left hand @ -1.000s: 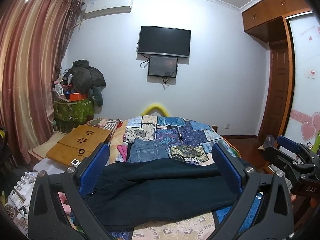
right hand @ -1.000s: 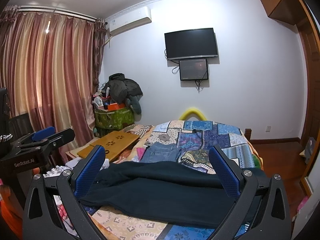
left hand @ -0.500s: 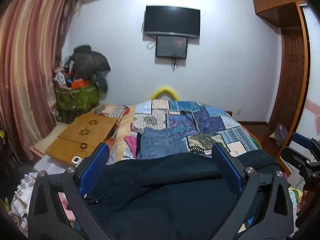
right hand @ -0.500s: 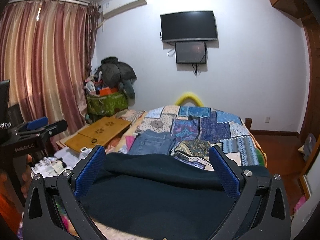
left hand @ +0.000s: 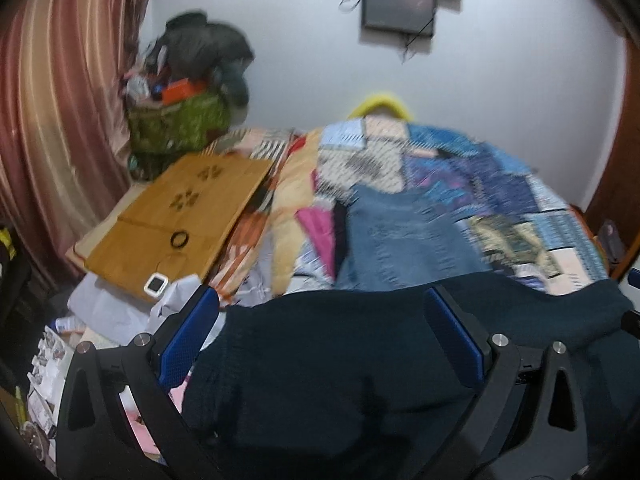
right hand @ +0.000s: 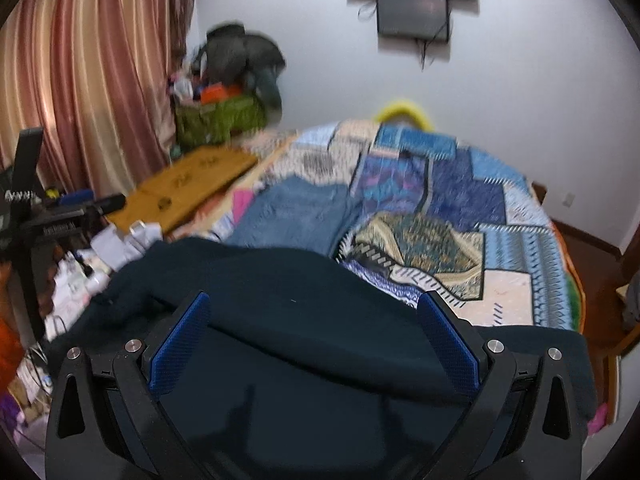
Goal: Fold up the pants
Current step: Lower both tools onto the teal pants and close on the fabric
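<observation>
Dark navy pants [left hand: 328, 344] [right hand: 304, 312] lie spread across the near end of the bed, on the patchwork quilt [left hand: 480, 184] [right hand: 460, 200]. My left gripper [left hand: 324, 312] hovers over their left part, open, blue pads wide apart with only cloth seen below. My right gripper [right hand: 316, 316] is over the right part of the same pants, open too. Neither holds the fabric. Both views are blurred by motion. The left gripper [right hand: 68, 208] shows at the left edge of the right wrist view.
Folded blue jeans [left hand: 404, 240] [right hand: 292, 216] lie on the quilt just beyond the dark pants. A wooden lap desk [left hand: 180, 216] rests left of the bed, with clutter and a green basket [left hand: 180, 124] behind. Curtains hang at left; a wooden door at right.
Both grippers have tilted down and moved closer to the bed; the dark pants now fill much more of the lower view. Both stay open.
</observation>
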A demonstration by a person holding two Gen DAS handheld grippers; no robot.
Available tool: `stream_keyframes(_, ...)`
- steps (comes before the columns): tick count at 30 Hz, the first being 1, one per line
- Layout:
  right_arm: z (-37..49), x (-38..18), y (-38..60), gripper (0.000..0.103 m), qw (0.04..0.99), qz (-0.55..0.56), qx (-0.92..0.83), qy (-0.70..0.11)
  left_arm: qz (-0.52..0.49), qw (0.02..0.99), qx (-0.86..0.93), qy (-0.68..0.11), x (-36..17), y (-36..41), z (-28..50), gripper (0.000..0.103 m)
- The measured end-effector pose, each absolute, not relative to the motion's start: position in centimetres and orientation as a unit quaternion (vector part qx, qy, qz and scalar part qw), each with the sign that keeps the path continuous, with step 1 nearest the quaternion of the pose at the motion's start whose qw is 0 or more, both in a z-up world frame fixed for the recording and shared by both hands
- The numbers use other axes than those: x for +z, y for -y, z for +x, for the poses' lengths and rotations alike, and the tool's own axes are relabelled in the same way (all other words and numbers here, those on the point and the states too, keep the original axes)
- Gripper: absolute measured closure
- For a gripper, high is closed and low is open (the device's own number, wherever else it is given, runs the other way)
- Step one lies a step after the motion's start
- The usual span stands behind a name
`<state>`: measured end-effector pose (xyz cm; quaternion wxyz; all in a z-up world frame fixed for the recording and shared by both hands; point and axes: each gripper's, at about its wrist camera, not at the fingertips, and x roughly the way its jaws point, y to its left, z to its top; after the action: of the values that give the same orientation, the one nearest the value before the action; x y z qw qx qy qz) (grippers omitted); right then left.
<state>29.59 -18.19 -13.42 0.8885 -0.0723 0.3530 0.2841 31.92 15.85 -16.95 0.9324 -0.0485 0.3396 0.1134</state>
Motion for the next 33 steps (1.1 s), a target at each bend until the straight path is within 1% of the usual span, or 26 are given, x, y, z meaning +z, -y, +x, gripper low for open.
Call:
stream_keyframes(6,36.0,-16.9,17.6,0.002,0.852,-0.084,0.3,-0.42,-0.071,0.88,0.151,-0.444,-22.8,-22.1,37.7,0.0)
stream_keyframes(8,37.7,-18.0,17.5,0.003,0.843,-0.091,0.3,-0.436,-0.084,0.867,0.153,-0.467,-24.3,-23.9,38.7,0.0)
stream_keyframes(11,40.5,-19.3,17.1,0.008,0.827,-0.096,0.305,-0.463,-0.103,0.849,0.152,-0.496,-26.4,-26.2,39.7,0.0)
stream_keyframes(14,42.4,-20.9,16.5,0.011,0.801,-0.094,0.321,-0.496,-0.121,0.832,0.154,-0.519,-28.1,-27.7,40.7,0.006)
stream_keyframes(15,42.8,-21.6,16.0,0.012,0.787,-0.098,0.33,-0.512,-0.131,0.825,0.149,-0.529,-28.8,-28.0,41.2,0.011)
stream_keyframes(16,43.1,-22.0,15.8,0.015,0.781,-0.101,0.336,-0.517,-0.137,0.82,0.144,-0.537,-29.4,-28.0,41.5,0.015)
stream_keyframes(17,43.4,-22.5,15.3,0.018,0.773,-0.108,0.342,-0.523,-0.143,0.813,0.139,-0.547,-30.0,-28.1,41.9,0.023)
stream_keyframes(18,43.5,-23.1,14.9,0.023,0.764,-0.114,0.347,-0.533,-0.148,0.806,0.133,-0.558,-30.7,-28.1,42.1,0.027)
stream_keyframes(19,43.6,-23.4,14.6,0.027,0.758,-0.117,0.35,-0.538,-0.155,0.8,0.122,-0.567,-31.3,-28.0,42.3,0.037)
stream_keyframes(20,43.5,-23.8,14.4,0.029,0.751,-0.119,0.355,-0.543,-0.162,0.796,0.11,-0.573,-31.7,-27.8,42.4,0.045)
stream_keyframes(22,43.4,-24.3,14.2,0.033,0.748,-0.121,0.363,-0.543,-0.156,0.796,0.108,-0.575,-32.0,-27.3,42.5,0.045)
stream_keyframes(23,43.3,-24.3,14.2,0.034,0.748,-0.12,0.366,-0.54,-0.152,0.799,0.107,-0.572,-31.9,-27.1,42.4,0.051)
stream_keyframes(24,43.3,-24.3,14.3,0.039,0.748,-0.113,0.37,-0.539,-0.147,0.801,0.11,-0.57,-31.6,-27.0,42.3,0.057)
stream_keyframes(26,43.2,-24.2,14.6,0.053,0.752,-0.107,0.37,-0.534,-0.136,0.802,0.124,-0.568,-31.1,-27.1,42.0,0.09)
stream_keyframes(28,42.8,-24.1,14.6,0.079,0.759,-0.116,0.365,-0.527,-0.136,0.807,0.12,-0.562,-30.3,-27.4,41.7,0.094)
stream_keyframes(31,42.4,-23.5,14.6,0.094,0.768,-0.14,0.361,-0.511,-0.119,0.825,0.129,-0.538,-28.1,-27.2,41.0,0.095)
stream_keyframes(33,42.3,-22.3,14.7,0.095,0.782,-0.151,0.353,-0.492,-0.105,0.84,0.138,-0.514,-26.1,-27.0,40.5,0.095)
